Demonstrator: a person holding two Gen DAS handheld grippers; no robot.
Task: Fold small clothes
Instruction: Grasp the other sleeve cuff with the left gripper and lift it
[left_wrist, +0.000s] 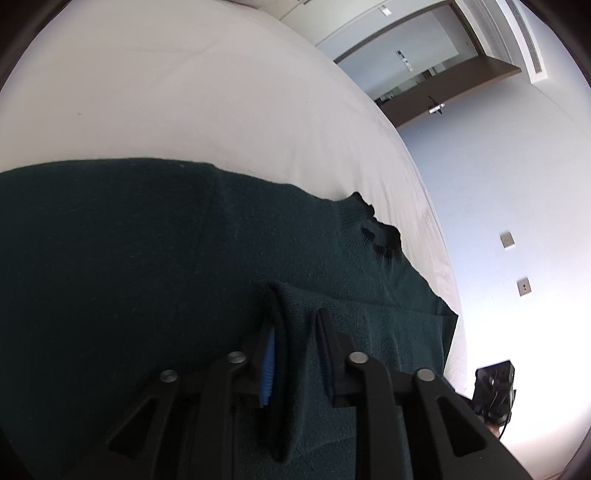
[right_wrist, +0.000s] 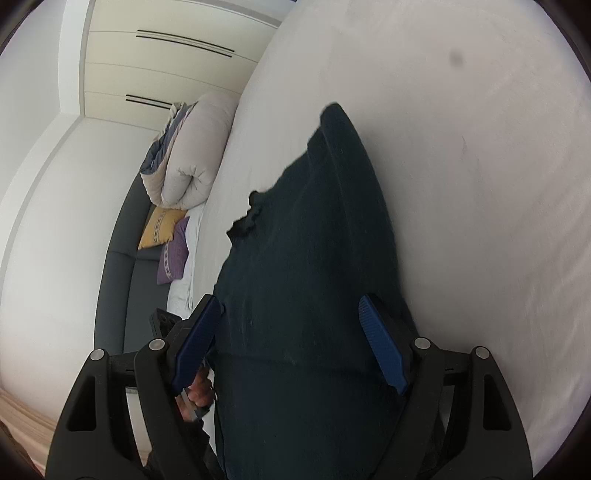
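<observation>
White bedding covers the wide mattress (left_wrist: 184, 92) that fills both wrist views, with pale walls, a dark doorway (left_wrist: 436, 85) and cream wardrobe doors (right_wrist: 166, 62) behind it. Starting at the left gripper (left_wrist: 295, 306), its two black fingers stand a narrow way apart, and a raised fold of the dark green knitted sweater (left_wrist: 147, 240) stands up between them; the fold leans against the finger with the blue ribbed pad (left_wrist: 267, 365), while a gap shows beside the other finger, so the pads do not clamp it. From there the sweater spreads flat over the mattress to the left and ahead, its ribbed neck opening (left_wrist: 380, 236) lying a little beyond the fingertips toward the bed's edge. The right gripper (right_wrist: 291, 306) is spread wide, with blue ribbed pads (right_wrist: 380, 343) on either side of the garment and nothing pressed between them; the cloth lies beneath and between the fingers, running away from them as a long, narrowing dark shape whose far tip ends on bare sheet. Its left edge is ragged at the collar, and a faint crease crosses it near the fingers. Part of a hand (right_wrist: 201, 391) shows just behind the left-side finger in this view. Farther off, beside the bed, a dark grey sofa (right_wrist: 122, 258) carries a rolled beige and grey quilt (right_wrist: 192, 147), a yellow cushion (right_wrist: 160, 229) and a purple cushion (right_wrist: 173, 254).
</observation>
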